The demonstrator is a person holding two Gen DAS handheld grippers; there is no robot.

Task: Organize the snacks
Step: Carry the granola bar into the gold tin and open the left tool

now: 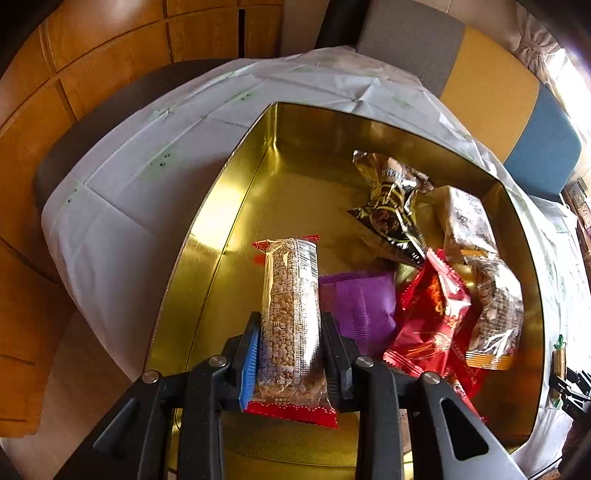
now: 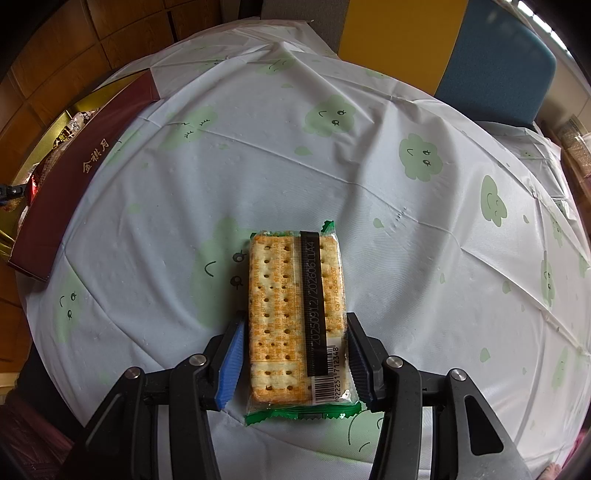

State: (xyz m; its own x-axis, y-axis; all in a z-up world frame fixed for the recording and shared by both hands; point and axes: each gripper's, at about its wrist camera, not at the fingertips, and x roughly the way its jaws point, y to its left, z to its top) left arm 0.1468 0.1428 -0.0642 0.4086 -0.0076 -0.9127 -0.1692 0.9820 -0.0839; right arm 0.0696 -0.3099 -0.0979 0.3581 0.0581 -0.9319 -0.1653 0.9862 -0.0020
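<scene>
My left gripper (image 1: 291, 317) is shut on a puffed-grain bar (image 1: 291, 280) in a clear wrapper with red ends, holding it lengthwise over the open gold tin (image 1: 229, 192). In the tin's right half lie a purple packet (image 1: 364, 306), a red packet (image 1: 432, 321), a dark gold wrapper (image 1: 391, 210) and a clear-wrapped snack (image 1: 495, 306). My right gripper (image 2: 293, 319) is shut on a cracker pack (image 2: 288, 288) with green ends, just above the tablecloth (image 2: 369, 184). The tin's maroon outer wall (image 2: 74, 177) shows at the far left of the right wrist view.
The white cloth with green cloud faces covers a round table (image 1: 122, 192). Behind it stand a yellow chair back (image 2: 391, 33) and a blue one (image 2: 495, 62). The left half of the tin's floor (image 1: 280, 206) is bare. Wood-panelled wall lies beyond.
</scene>
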